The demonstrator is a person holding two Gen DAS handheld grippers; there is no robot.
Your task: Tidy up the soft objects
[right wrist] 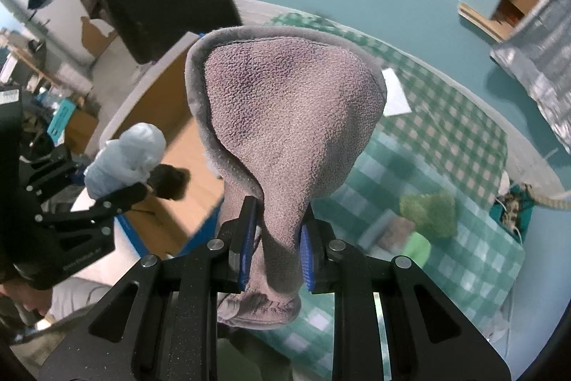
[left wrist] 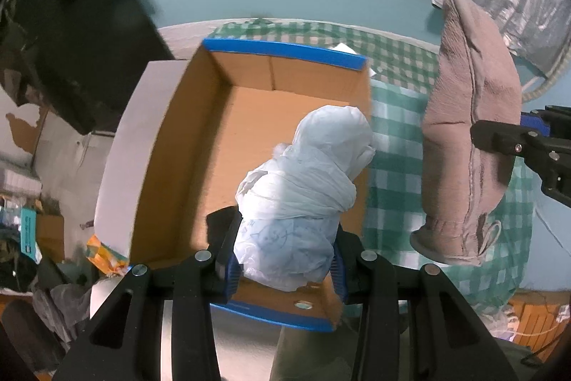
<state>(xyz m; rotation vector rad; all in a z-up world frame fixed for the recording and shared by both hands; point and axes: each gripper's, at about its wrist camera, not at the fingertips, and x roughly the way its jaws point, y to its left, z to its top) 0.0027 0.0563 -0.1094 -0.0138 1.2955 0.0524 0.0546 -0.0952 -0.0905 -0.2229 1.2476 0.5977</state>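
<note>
The left tongs (left wrist: 283, 268) hold a white bag (left wrist: 303, 191) over the open box (left wrist: 285, 54), and the right tongs (right wrist: 278, 249) pinch a gray slipper (right wrist: 285, 116) above the checked cloth (right wrist: 446, 145) beside it.

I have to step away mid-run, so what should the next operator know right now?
Left tongs: shut on the white plastic bundle, held over the open cardboard box.
Right tongs: shut on the grey slipper, held above the checked tablecloth.
Done: both items lifted; nothing seen in the box so far.
Left: drop both in the box, then collect the green fuzzy item on the cloth.
</note>
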